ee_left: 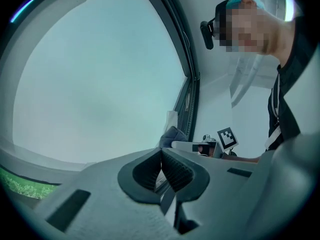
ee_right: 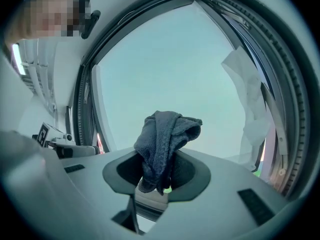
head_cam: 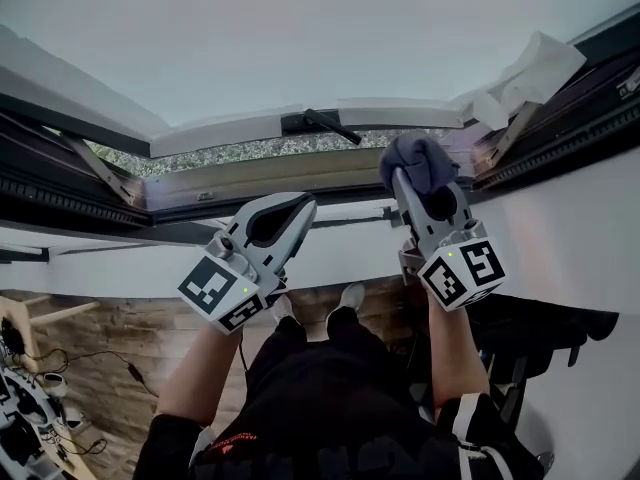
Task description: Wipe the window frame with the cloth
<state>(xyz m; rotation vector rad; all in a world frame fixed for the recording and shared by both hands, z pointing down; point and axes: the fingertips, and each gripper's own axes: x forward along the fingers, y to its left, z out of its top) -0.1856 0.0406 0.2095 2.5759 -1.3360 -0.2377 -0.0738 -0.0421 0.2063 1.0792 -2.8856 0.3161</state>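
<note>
Right gripper (ee_right: 156, 173): fingers clamped on the dark grey cloth (ee_right: 167, 134), held up at the open window frame (head_cam: 240, 133); contact unclear. Left gripper (ee_left: 161, 166): fingers together, empty, raised alongside.

The plank floor (head_cam: 150, 313) bears loose black cables (head_cam: 105, 356) and the person's pale shoes (head_cam: 350, 296).
</note>
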